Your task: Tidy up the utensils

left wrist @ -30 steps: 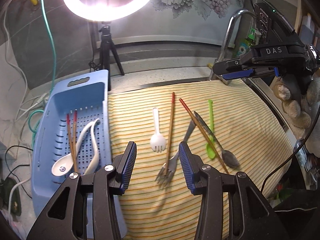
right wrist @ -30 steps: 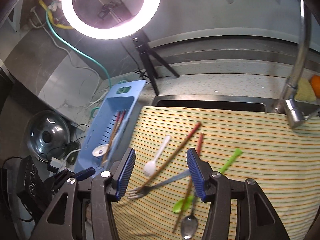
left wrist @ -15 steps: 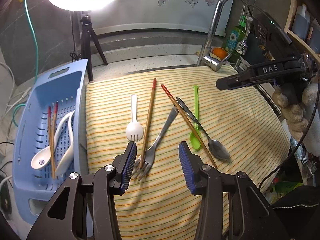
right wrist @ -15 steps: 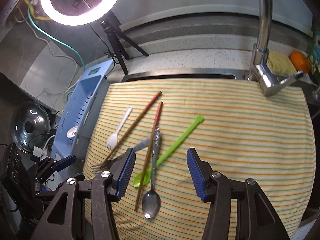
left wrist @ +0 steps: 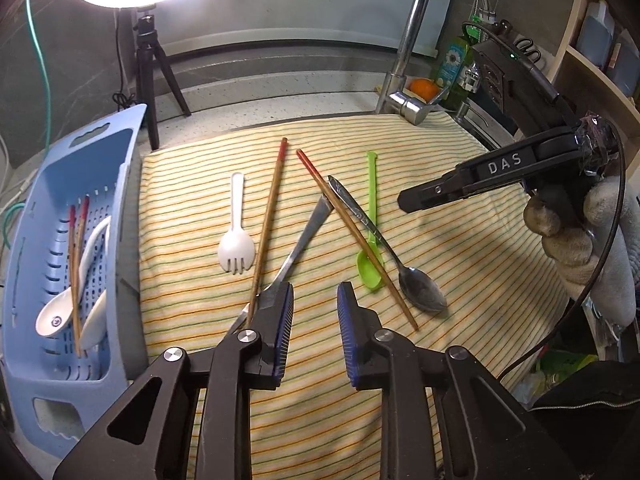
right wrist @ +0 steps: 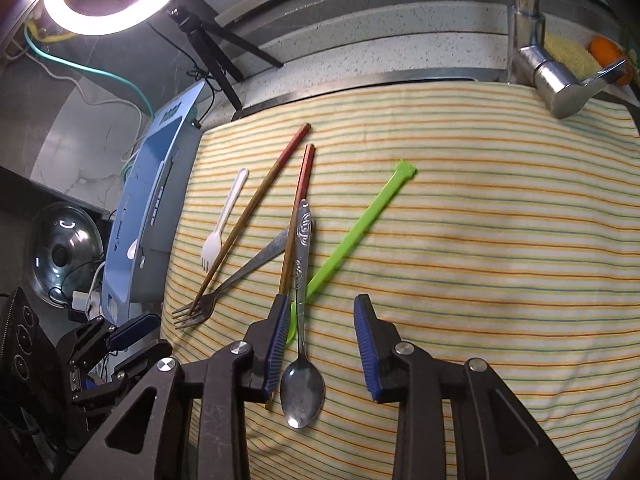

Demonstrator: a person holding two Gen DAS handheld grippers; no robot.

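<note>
Glossy metal spoon (right wrist: 302, 388), matt striped cloth (right wrist: 480, 240), plastic basket (left wrist: 52, 216)

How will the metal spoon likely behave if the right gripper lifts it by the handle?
The metal spoon looks stiff, so it probably won't flex. Its shiny handle may slip between the pads. It overlies the green spoon and touches a chopstick, so lifting could nudge them.

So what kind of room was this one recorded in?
Most likely a home kitchen: a steel faucet rises behind the striped cloth, a dish-soap bottle stands beside it, and a blue drain basket holds utensils.
</note>
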